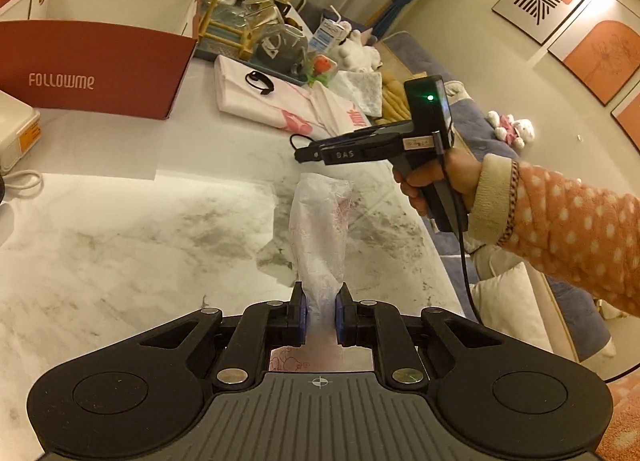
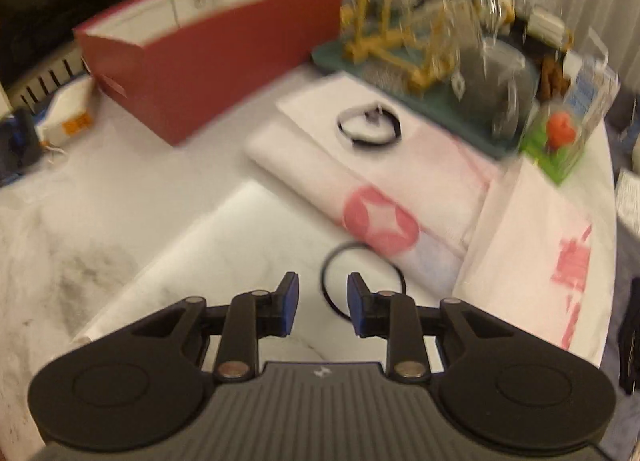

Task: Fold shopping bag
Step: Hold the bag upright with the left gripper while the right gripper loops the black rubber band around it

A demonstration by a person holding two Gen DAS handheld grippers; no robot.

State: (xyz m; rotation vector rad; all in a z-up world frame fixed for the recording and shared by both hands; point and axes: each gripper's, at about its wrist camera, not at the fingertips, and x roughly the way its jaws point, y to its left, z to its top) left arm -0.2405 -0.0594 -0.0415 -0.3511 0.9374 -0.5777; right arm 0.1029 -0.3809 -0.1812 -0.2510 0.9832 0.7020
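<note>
Left wrist view: the left gripper (image 1: 321, 315) has its blue-padded jaws closed on a narrow, bunched white shopping bag (image 1: 320, 229) with faint red print. The bag runs straight ahead from the jaws as a long crumpled strip over the marble table (image 1: 120, 245), and a bit of it shows behind the pads too. Above the bag's far end hangs the right gripper (image 1: 308, 153), seen from the side, held by the right hand (image 1: 440, 181) in a dotted orange sleeve; from this angle I cannot tell how far its jaws are parted. Farther back stand a red box (image 1: 100, 69) marked FOLLOWME, a folded white bag with a red logo (image 1: 264, 101) bearing a black band (image 1: 260, 83), and a teal tray (image 1: 256, 53) crowded with glassware.

Right wrist view, blurred by motion: the right gripper (image 2: 322, 303) has its jaws apart with nothing between the pads. It points over the table (image 2: 100, 221) toward a black ring (image 2: 362, 281) lying just ahead of the fingertips, at the edge of the folded white bag with a red logo (image 2: 372, 197). The black band (image 2: 370, 129) lies on that bag. The red box (image 2: 208, 57) sits at left, the teal tray (image 2: 440, 101) behind. The task's shopping bag does not appear here.
</note>
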